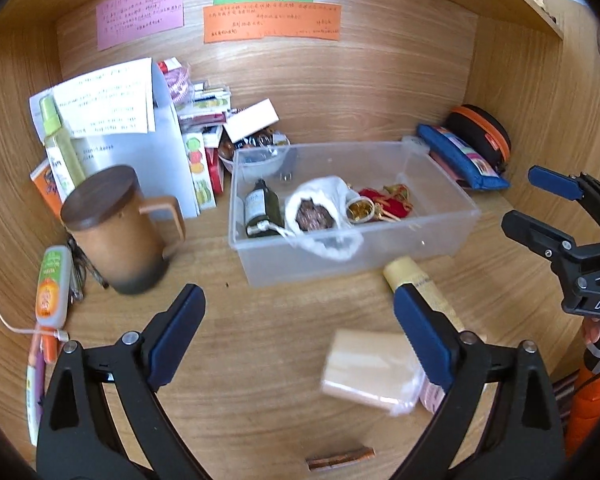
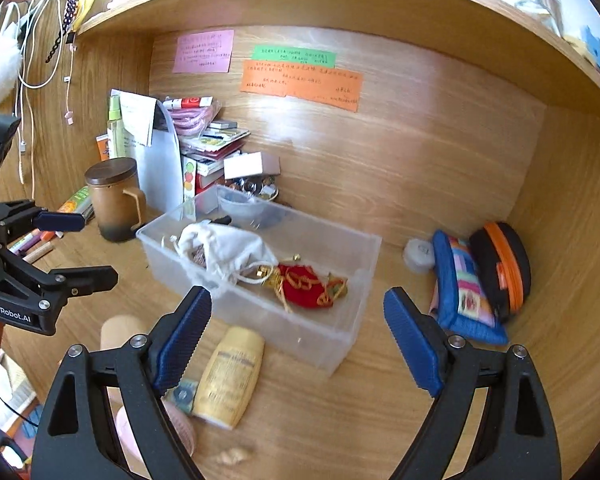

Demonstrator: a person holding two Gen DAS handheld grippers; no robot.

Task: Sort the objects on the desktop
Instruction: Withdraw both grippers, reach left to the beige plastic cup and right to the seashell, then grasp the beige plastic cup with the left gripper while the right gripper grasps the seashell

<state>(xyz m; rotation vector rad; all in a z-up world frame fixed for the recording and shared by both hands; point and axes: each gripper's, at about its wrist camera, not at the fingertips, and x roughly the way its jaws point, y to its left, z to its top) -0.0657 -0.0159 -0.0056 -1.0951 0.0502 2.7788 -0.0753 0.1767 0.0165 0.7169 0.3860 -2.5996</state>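
Both tongs, left (image 1: 298, 330) and right (image 2: 298, 334), gape released (nothing between them). A clear plastic bin (image 1: 452, 216) sits ahead.

Both tools share a build: matte black plastic arms with triangular cut-outs, silver round screws at the pivots, and ribbed blue fingers (image 1: 176, 332). White "GenRobot.AI" lettering marks the left gripper (image 2: 78, 246) at the frame's left; an orange sleeve (image 1: 592, 404) shows lower right.
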